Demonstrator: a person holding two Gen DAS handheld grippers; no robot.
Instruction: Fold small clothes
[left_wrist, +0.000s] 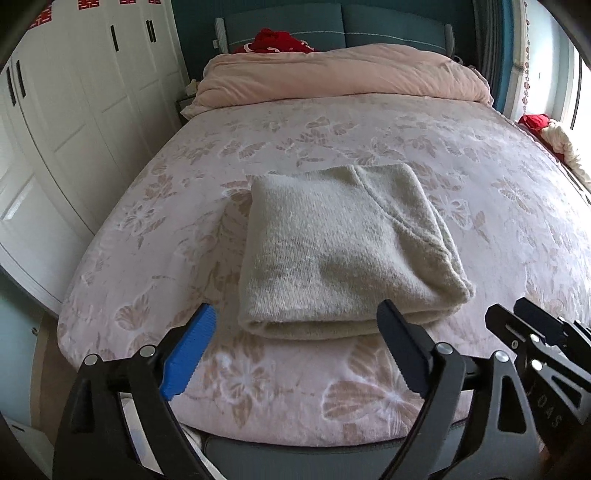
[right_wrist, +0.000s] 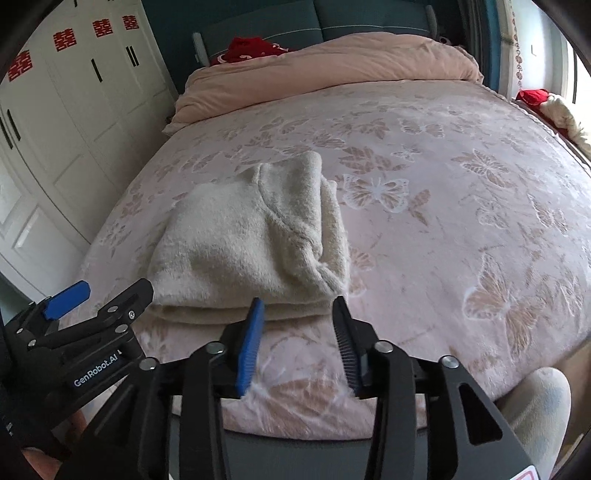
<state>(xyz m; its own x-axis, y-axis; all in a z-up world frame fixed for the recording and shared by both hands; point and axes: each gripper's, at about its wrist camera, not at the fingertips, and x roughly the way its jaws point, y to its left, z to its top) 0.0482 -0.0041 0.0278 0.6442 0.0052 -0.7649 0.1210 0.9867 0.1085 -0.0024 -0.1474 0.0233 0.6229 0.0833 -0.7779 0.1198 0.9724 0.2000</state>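
While both grippers hang apart and empty, a folded cream sweater lies on the bed just beyond the left gripper and right gripper fingertips. Folding looks finished; next likely means withdrawing or fetching another garment.

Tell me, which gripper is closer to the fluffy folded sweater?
Too close to call. The left gripper and the right gripper both hover open just short of the sweater's near folded edge, left toward its left part, right toward its right corner.
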